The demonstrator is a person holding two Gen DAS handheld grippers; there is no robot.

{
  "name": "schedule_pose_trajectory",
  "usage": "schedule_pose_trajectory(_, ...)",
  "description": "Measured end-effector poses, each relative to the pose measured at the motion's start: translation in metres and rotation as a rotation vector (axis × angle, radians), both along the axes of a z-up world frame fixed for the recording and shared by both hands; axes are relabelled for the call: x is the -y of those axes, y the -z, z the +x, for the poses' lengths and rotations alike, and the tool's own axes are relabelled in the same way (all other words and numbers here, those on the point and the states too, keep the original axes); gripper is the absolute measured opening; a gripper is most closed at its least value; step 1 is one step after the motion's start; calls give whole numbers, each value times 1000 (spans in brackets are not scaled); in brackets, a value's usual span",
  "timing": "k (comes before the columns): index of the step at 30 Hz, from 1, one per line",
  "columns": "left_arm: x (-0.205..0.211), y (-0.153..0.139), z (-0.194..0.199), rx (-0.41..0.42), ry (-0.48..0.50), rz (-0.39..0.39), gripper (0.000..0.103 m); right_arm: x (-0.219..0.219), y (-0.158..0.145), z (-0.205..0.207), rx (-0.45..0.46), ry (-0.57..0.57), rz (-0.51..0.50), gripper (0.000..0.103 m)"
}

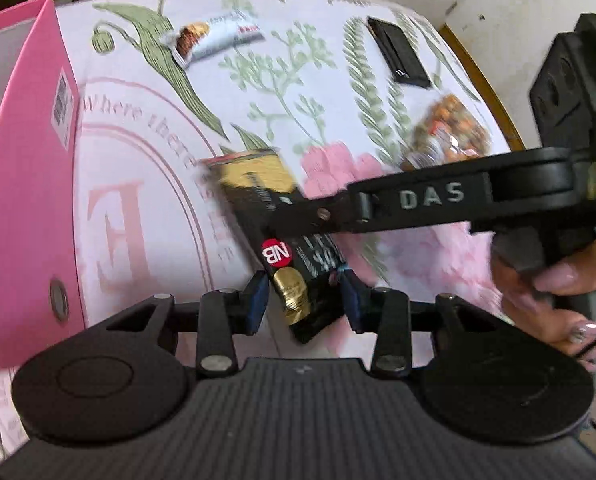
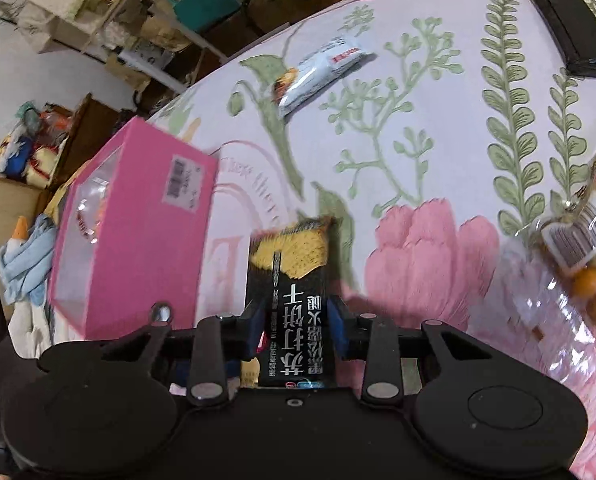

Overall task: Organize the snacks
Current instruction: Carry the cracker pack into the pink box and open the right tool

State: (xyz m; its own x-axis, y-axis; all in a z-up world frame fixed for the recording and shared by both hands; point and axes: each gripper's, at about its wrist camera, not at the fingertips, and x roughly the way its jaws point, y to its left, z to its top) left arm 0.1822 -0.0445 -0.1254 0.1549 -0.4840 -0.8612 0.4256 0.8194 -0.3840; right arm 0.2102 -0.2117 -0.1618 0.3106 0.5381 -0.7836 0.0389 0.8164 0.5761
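Black-gold cracker pack [image 2: 294, 304] with "NB" dot, pinched in right claw [image 2: 296, 322]; left claw [image 1: 304, 300] spread.

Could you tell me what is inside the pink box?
The pink box shows something round with red lettering through its clear window; its walls hide everything else.

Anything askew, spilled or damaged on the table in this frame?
Nothing is spilled or visibly damaged. The black cracker packet is gripped by the right tool; the white snack bar and clear bag of orange snacks lie scattered outside the pink box.
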Motion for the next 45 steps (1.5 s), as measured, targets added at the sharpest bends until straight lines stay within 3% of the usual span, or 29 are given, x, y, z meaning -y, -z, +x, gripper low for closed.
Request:
schedule_pose_trajectory(8, -20, -33, -32, 21, -12, -53, 38, -14, -36, -29, 66, -52, -16, 39)
schedule_pose_trajectory(16, -49, -82, -60, 136, -19, -90, 38, -35, -88, -51, 197, -101, -16, 40)
schedule_pose_trajectory(26, -111, -130, -70, 267, -90, -98, 38, -94, -127, -27, 305, -214, 58, 39)
schedule_pose_trajectory(32, -143, -125, -48, 285, -158, -52, 38, -140, -124, 6, 325, -276, 33, 40)
schedule_pose_trajectory(37, -168, -101, -17, 273, -230, -80, 38, -172, -114, 30, 383, -349, -38, 40)
schedule_pose_trajectory(45, -189, -70, 4, 247, -296, -42, 40, -184, -83, 62, 313, -392, 15, 40)
